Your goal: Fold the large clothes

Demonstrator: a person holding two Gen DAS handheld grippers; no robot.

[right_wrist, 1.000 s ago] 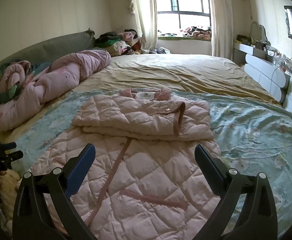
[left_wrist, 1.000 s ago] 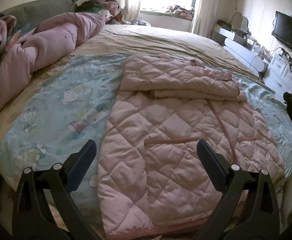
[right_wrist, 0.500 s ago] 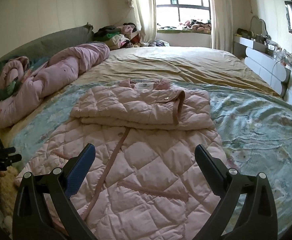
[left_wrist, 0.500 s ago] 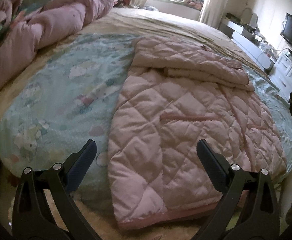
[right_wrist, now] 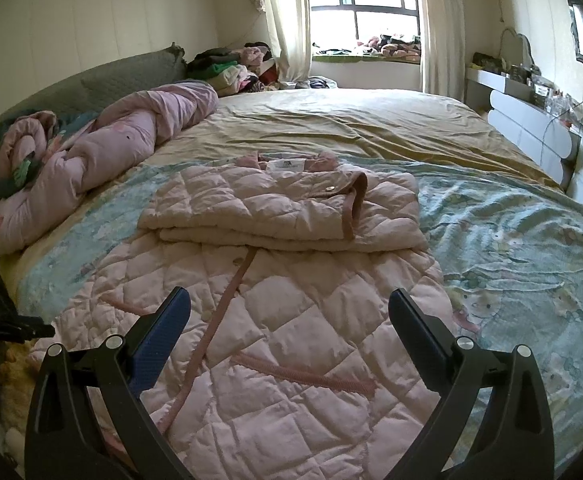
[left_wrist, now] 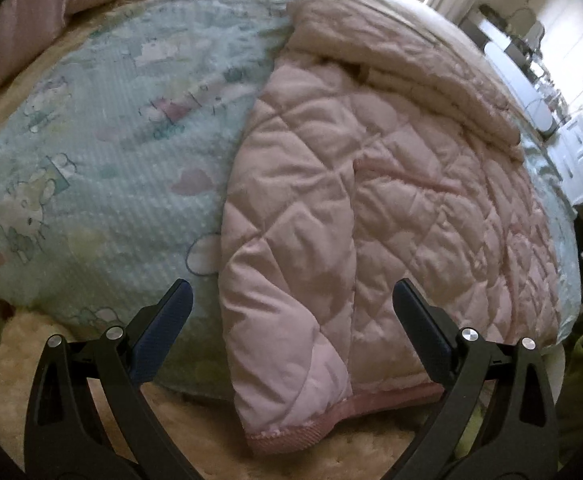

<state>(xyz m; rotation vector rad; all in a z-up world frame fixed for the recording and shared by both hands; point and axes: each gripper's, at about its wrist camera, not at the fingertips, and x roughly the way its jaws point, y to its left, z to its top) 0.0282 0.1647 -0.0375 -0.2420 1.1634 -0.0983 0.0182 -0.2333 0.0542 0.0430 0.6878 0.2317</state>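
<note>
1. Left wrist view: the left gripper (left_wrist: 289, 308) is seen with jaws spread wide, nothing between them, held low over the near edge of the bed. The pink quilted coat (left_wrist: 371, 200) is laid on the blue cartoon-print sheet (left_wrist: 91, 152), its ribbed hem (left_wrist: 331, 420) hanging over the mattress edge. Shown only here: the hem, and a pale fluffy rug (left_wrist: 211, 440) beneath it. The picture is motion-blurred; the coat's far end is hard to make out.

2. Right wrist view: the right gripper (right_wrist: 289, 312) is likewise spread and empty, above the coat's lower half. Shown only here: the sleeves and upper part folded into a stack (right_wrist: 283, 212), a collar label (right_wrist: 285, 165), a snap (right_wrist: 330, 188), a rolled pink duvet (right_wrist: 103, 148) to the left, and the window (right_wrist: 365, 8). The hem is cut off behind the gripper. The left gripper is glimpsed dark at the left edge, details unclear.
</note>
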